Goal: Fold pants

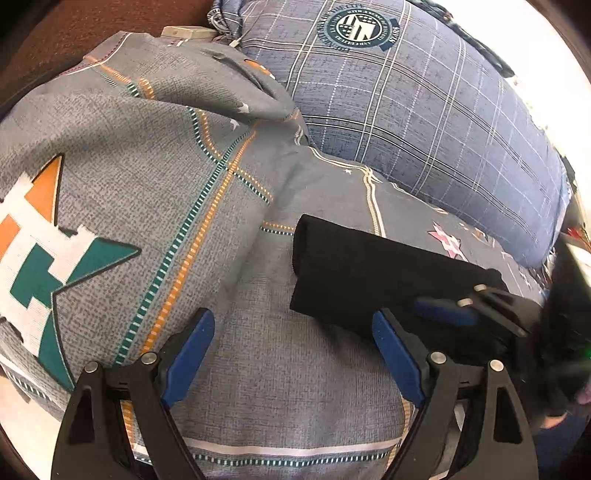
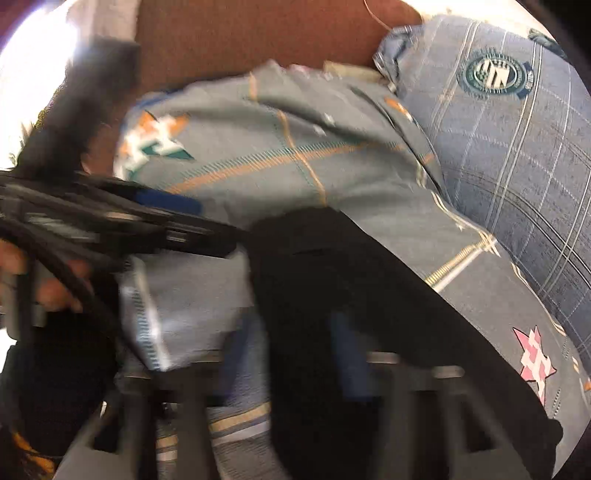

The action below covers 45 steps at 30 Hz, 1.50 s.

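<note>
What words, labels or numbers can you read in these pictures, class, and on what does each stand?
Round badge on the blue plaid pillow: ring lettering upside down and too small to read reliably; the ribbon may say "STATES".
Same badge, right wrist view: blurred, unreadable.
Black pants, grey bedcover: no text; only star patterns.

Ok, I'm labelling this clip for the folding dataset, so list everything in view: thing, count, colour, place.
pants: one, black, folded into a compact bundle, lying on the bedspread right of centre.
bedspread: one, grey with teal and orange dashed lines and star prints, under everything.
pillow: one, blue-grey plaid with a round crest, behind the pants.
headboard: one, brown, at the back.
pale flat object: one, beige, at the top edge of the bedspread; too small to identify.
left gripper: one, black with blue pads, jaws open over bare bedspread beside the pants.
right gripper: one, black and blue, at the right end of the pants; blurred, jaw state unclear.
</note>
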{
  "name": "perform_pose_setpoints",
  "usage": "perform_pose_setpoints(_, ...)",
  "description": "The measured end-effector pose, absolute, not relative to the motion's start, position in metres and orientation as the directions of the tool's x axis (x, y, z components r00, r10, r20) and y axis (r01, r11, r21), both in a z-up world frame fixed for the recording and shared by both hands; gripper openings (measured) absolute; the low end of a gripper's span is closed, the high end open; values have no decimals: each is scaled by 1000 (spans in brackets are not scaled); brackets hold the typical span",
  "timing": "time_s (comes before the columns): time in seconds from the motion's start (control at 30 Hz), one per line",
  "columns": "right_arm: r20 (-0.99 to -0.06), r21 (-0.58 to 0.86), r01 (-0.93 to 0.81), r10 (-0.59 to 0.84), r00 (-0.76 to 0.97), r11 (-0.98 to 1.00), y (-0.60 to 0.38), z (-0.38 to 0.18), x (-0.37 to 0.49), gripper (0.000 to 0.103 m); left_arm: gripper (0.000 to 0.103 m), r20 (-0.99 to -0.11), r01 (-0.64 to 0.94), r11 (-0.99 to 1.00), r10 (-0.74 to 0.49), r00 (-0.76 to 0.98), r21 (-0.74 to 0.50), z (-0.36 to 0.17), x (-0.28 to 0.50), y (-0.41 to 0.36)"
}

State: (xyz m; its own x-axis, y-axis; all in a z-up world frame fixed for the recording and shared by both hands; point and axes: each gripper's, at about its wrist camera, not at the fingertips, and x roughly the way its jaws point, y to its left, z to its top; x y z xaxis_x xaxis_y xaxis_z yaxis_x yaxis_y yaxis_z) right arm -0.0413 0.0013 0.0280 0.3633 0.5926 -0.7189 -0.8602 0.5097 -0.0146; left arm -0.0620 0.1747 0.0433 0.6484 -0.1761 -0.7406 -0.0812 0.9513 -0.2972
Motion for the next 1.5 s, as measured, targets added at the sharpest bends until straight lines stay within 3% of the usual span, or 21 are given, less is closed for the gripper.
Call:
perform_pose_setpoints(0.1,-691,147,-838,661,293,525,-13,32,-22,8,87,-735,-66,948,-197,649,-312,47,-64,179)
perform_pose_setpoints(0.3,-589,429,-679,755,290,596,-59,34,27,7,89,-756,-15,967,-189,627,-254,46,-59,170)
perform_pose_setpoints(0.47,-599,439,-701,764,238,562,-59,31,25,7,89,-773,49,982,-172,610,-180,45,-47,151)
perform_pose_setpoints(0.67,-673,290,-808,709,209,513,-36,30,-11,8,89,-731,-15,969,-175,660,-245,62,-53,176)
perform_pose_setpoints(0.7,-687,217,-821,680,257,529,-32,30,-19,12,89,-724,-29,968,-166,669,-249,66,-55,182)
perform_pose_setpoints(0.73,-688,156,-826,660,304,542,-29,31,-24,45,89,-719,-42,967,-158,676,-253,70,-58,187)
perform_pose_setpoints(0.77,-689,92,-822,632,356,563,-27,31,-31,91,89,-714,-55,964,-153,683,-258,73,-61,192)
perform_pose_setpoints(0.8,-680,59,-818,623,387,573,-25,32,-36,101,89,-711,-66,962,-148,687,-265,76,-64,196)
perform_pose_setpoints(0.9,-687,1,-846,616,386,533,-12,29,-45,90,89,-703,-82,954,-153,695,-289,80,-69,207)
perform_pose_setpoints(0.97,-710,-104,-833,546,444,543,0,22,-48,68,89,-700,-88,949,-159,696,-303,80,-68,207)
perform_pose_setpoints(1.03,-739,-174,-818,476,476,547,10,10,-45,55,89,-701,-85,951,-156,696,-297,80,-68,205)
perform_pose_setpoints(1.1,-735,-191,-823,478,481,535,11,5,-44,49,89,-705,-81,956,-150,693,-283,80,-67,200)
perform_pose_setpoints(1.13,-736,-178,-826,485,473,535,9,6,-41,40,89,-710,-80,958,-145,689,-274,79,-67,199)
perform_pose_setpoints(1.17,-734,-114,-827,514,443,550,2,10,-33,32,89,-716,-79,961,-142,684,-266,77,-66,197)
perform_pose_setpoints(1.23,-704,181,-784,634,318,594,-27,20,3,20,89,-719,-69,962,-150,679,-266,77,-67,196)
perform_pose_setpoints(1.33,-588,557,-611,787,188,562,-74,12,55,19,89,-734,-40,960,-184,653,-276,73,-63,191)
perform_pose_setpoints(1.43,-478,745,-476,872,108,468,-98,-6,80,19,89,-769,-8,959,-223,599,-284,61,-48,180)
perform_pose_setpoints(1.5,-430,802,-426,900,76,419,-104,-13,85,20,89,-795,15,981,-167,583,-195,55,-38,165)
